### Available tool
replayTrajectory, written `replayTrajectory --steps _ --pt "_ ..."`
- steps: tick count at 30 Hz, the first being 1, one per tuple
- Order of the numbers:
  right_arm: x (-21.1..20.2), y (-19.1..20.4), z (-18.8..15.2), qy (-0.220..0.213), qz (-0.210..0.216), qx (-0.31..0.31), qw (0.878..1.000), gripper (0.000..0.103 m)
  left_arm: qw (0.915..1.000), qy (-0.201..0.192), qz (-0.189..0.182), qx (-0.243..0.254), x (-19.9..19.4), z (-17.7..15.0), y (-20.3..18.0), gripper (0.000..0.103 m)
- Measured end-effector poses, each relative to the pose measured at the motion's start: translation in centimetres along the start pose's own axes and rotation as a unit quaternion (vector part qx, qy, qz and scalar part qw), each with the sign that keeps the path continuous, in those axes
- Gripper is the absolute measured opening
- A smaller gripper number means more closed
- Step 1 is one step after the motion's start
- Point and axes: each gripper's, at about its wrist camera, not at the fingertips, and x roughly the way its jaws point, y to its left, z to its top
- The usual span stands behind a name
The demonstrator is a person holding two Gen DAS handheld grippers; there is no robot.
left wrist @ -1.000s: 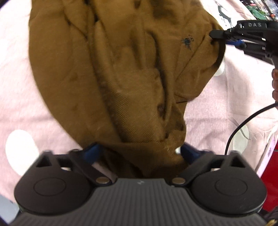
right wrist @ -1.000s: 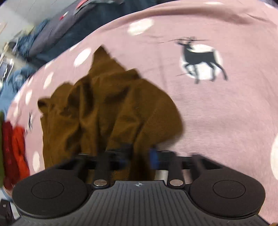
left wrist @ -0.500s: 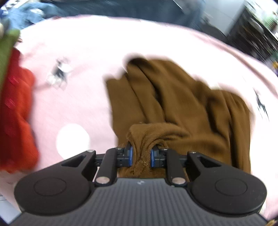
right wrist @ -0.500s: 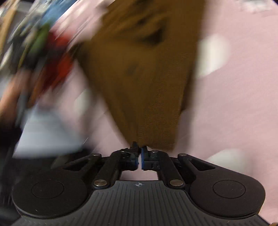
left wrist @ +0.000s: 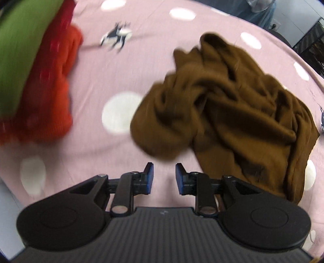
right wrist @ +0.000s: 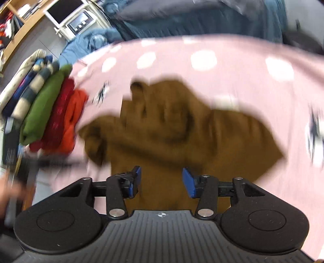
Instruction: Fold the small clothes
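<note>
A brown garment [left wrist: 232,113] lies crumpled in a heap on the pink spotted sheet [left wrist: 121,66]. My left gripper [left wrist: 163,172] hovers just short of its near left edge. Its jaws are opening with a narrow gap, and only bare sheet shows between them. In the right wrist view the same brown garment [right wrist: 172,131] is blurred and spreads under and ahead of my right gripper [right wrist: 161,174]. Those jaws are opening wide above the cloth, and the pads press on nothing.
A stack of folded clothes, red [left wrist: 46,91] and green [left wrist: 18,50] among them, sits at the sheet's left edge; it is seen as a stack [right wrist: 54,113] in the right wrist view too. Blue bedding [right wrist: 182,18] and shelving lie beyond. A person's blurred hand [right wrist: 8,190] shows at the left.
Both grippers were shut on the brown garment half a second ago and have let it go. The garment has dropped into a heap on the sheet, and both grippers have pulled back.
</note>
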Motion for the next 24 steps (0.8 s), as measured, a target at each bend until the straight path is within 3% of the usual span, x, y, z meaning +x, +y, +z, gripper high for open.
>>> replayTrajectory --steps 1,2,3,4,5,8,10,12,13,14,16,20,24 --pt "1.1 0.5 1.7 -0.011 -0.003 -0.014 1.000 0.086 0.9999 -0.004 -0.004 -0.010 -0.2 -0.3 0.2 0.029" --pt "2.5 1.3 3.3 -0.017 0.000 -0.030 0.999 0.095 0.9997 -0.010 -0.009 -0.019 -0.3 -0.5 0.5 0.053" --pt "4.1 2.1 4.8 -0.019 0.001 -0.040 0.999 0.097 0.9993 -0.022 -0.014 -0.025 -0.8 -0.4 0.7 0.069" --pt "5.6 2.6 6.1 -0.021 -0.001 -0.047 0.999 0.097 0.9986 -0.043 -0.013 -0.027 -1.3 -0.2 0.8 0.098" --pt "7.3 3.2 7.4 -0.020 -0.001 -0.056 0.998 0.097 0.9978 -0.061 -0.009 -0.024 -1.6 0.4 0.9 0.103" --pt "11.1 4.7 9.5 -0.018 -0.022 -0.081 0.996 0.096 0.9938 -0.110 0.012 0.008 -1.7 2.6 0.7 0.103" --pt "14.2 5.4 10.5 0.001 -0.044 -0.090 0.995 0.093 0.9928 -0.110 0.026 0.037 0.1 4.0 0.4 0.103" --pt "16.8 5.6 10.7 0.028 -0.070 -0.094 0.993 0.078 0.9940 -0.092 0.026 0.054 1.9 5.3 -0.1 0.098" --pt "17.2 5.6 10.4 0.038 -0.075 -0.102 0.991 0.034 0.9940 -0.091 0.020 0.057 2.5 5.7 -0.2 0.079" --pt "17.5 5.6 10.2 0.041 -0.085 -0.110 0.989 0.007 0.9944 -0.087 0.013 0.058 3.0 6.0 -0.3 0.050" --pt "16.2 5.4 10.1 0.010 -0.108 -0.100 0.989 0.004 0.9957 -0.081 -0.009 0.043 3.2 6.3 -0.2 0.023" --pt "9.4 2.5 10.0 -0.074 -0.119 -0.046 0.989 0.004 0.9926 -0.117 -0.022 0.026 1.0 5.6 0.3 0.018" --pt "0.1 -2.7 9.5 -0.165 -0.176 0.014 0.970 0.004 0.9879 -0.152 -0.031 0.007 -2.2 6.6 1.1 0.017"
